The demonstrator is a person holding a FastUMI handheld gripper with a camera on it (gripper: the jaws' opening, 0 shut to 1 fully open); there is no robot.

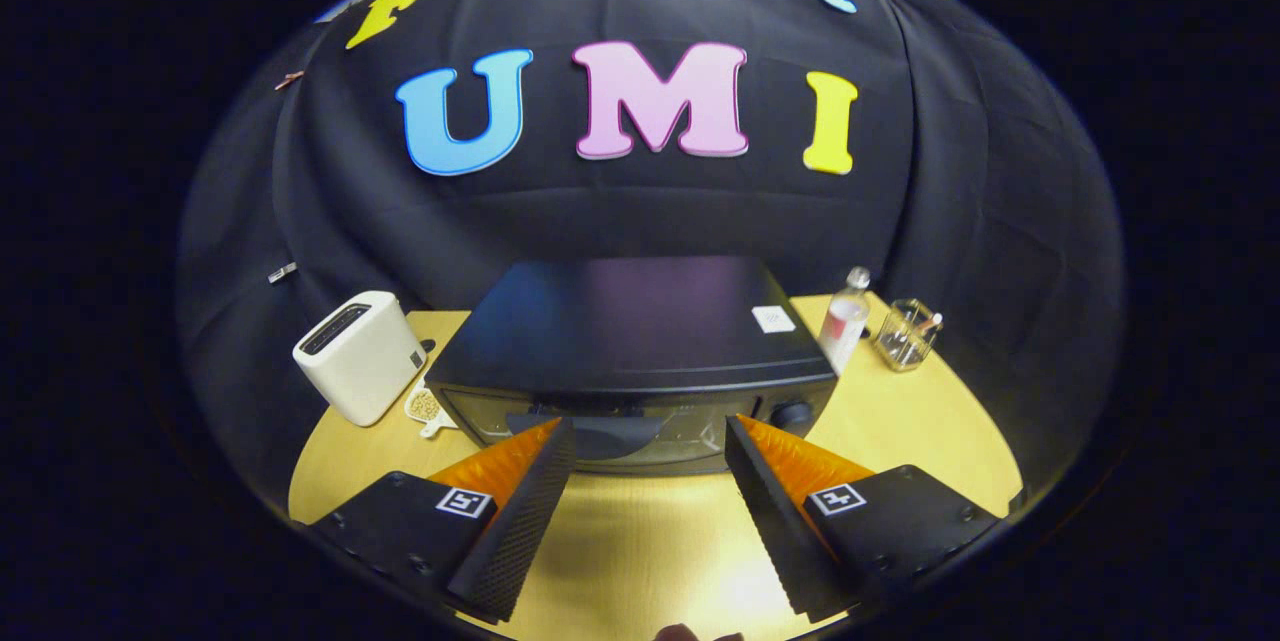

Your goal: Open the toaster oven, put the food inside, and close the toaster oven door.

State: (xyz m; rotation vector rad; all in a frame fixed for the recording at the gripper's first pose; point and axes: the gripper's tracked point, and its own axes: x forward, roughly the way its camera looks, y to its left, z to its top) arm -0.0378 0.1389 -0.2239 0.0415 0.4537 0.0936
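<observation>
Now the hand-held gripper (650, 441), fingers spread and holding nothing, faces the toaster oven (630, 361).
Its door (600, 431) looks shut, fitting either the opening or the finished close.

White toaster (358, 355), water bottle (844, 320), glass jar (906, 333) on wooden table (900, 421).

A light wooden table (620, 561) carried the black toaster oven (640, 361), a white toaster (358, 354), a small dish (425, 407), a plastic bottle (845, 319) and a glass jar (906, 333), with the gripper's (650, 441) fingers spread apart above it
</observation>
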